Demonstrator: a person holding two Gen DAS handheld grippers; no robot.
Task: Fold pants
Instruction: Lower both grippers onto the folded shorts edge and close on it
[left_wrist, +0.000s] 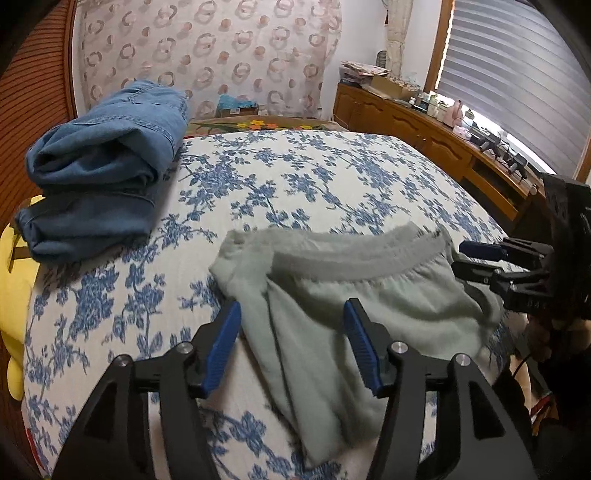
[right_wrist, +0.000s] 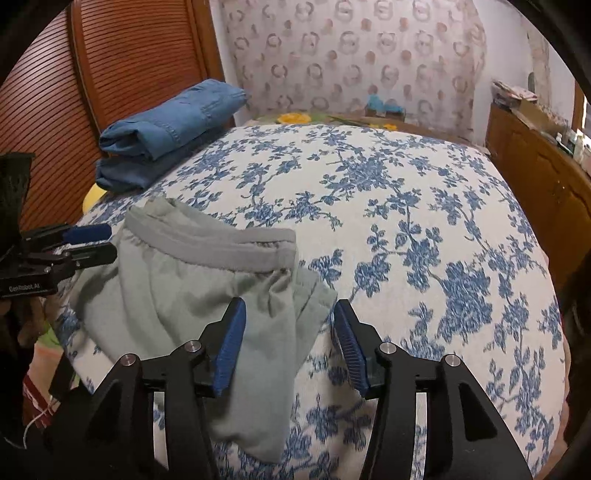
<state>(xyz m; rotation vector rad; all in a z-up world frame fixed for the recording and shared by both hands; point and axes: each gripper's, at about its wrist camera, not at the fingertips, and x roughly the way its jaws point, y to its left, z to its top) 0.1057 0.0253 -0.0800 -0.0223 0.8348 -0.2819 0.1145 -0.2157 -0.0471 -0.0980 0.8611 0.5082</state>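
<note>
Pale green pants (left_wrist: 332, 295) with a grey waistband (left_wrist: 347, 258) lie bunched at the near edge of the bed; they also show in the right wrist view (right_wrist: 192, 288). My left gripper (left_wrist: 291, 343) is open, its blue pads over the pants' left part without closing on cloth. My right gripper (right_wrist: 288, 343) is open over the pants' right corner. Each gripper shows in the other's view, the right one (left_wrist: 476, 258) at the waistband's end, the left one (right_wrist: 92, 243) at the opposite end.
Folded blue jeans (left_wrist: 107, 162) lie at the bed's far left by a wooden headboard (right_wrist: 110, 74). The blue floral bedspread (right_wrist: 406, 221) stretches ahead. A yellow item (left_wrist: 14, 295) sits at the left edge. A cluttered wooden sideboard (left_wrist: 424, 125) runs along the right under a window.
</note>
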